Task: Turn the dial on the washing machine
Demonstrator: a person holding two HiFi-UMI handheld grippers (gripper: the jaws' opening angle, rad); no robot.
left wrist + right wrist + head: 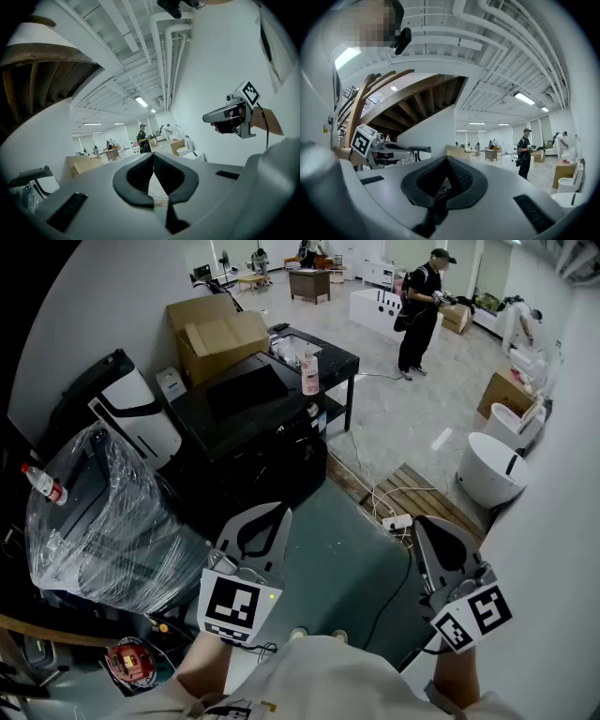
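1. The left gripper (280,511) has its jaws pressed together with nothing between them. Its tip points at the lower front of a black machine (246,404), near it but not touching.
2. The right gripper (418,522) is closed and empty too. It hangs over a dark floor mat (342,563), well apart from the left one.
3. Open room lies on the mat between and ahead of the two grippers. A white wall (553,549) runs close along the right gripper's side, and a plastic-wrapped appliance (98,521) crowds in just beside the left gripper.
4. The black machine stands between that wrapped appliance and a black table (330,360). It looks to be the washing machine, though I cannot be sure. Ahead of the right gripper, cables run to a power strip (397,519) at the edge of a wooden pallet (422,498).
5. No dial can be made out in any view, as the black machine's front is dark and in shadow. Both gripper views are half filled by the grippers' own grey bodies, which hide the machine. The person's forearms are cut off at the bottom of the head view.
6. The room is a big hall with a pale floor (394,418). Cardboard boxes (220,334) sit behind the machine, and a white tub (489,470) stands by the right wall. A person (419,315) stands far off, and a wooden stair underside (417,96) rises overhead.
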